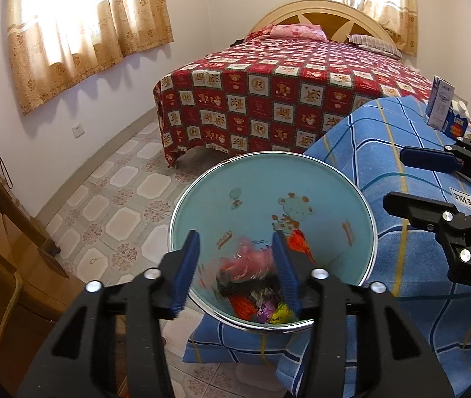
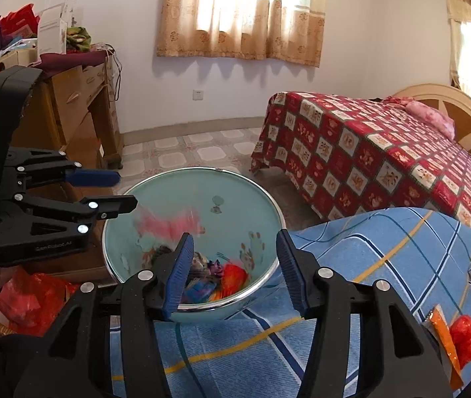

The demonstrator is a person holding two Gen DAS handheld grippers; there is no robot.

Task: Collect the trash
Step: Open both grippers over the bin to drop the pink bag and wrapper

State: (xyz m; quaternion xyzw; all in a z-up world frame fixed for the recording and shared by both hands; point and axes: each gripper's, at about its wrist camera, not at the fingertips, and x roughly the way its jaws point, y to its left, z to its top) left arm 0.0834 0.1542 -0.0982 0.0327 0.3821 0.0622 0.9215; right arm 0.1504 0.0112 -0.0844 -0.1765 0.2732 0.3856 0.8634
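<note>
The left gripper (image 1: 237, 265) hangs spread and empty over the bin (image 1: 301, 172), a pink wrapper (image 1: 252, 260) blurred below. The right gripper (image 2: 235, 268), equally spread, hovers beside it. Remaining trash (image 2: 464, 335) near the blue cloth's (image 2: 384, 248) right edge could slide off if the cloth is snagged.

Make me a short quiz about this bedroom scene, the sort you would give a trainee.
1. True or false: the left claw is clamped on a wrapper.
2. What does the light blue bin already hold? A) nothing B) crumpled colourful wrappers C) folded clothes
3. In the right wrist view, which trash still lies on the blue checked cloth?

Key
1. False: both it and the right claw are open, nothing between the pads, and a blurred pink scrap is inside the bin's mouth.
2. B: the wrappers sit at the bottom.
3. An orange packet and a red crumpled scrap, at the right edge.
</note>
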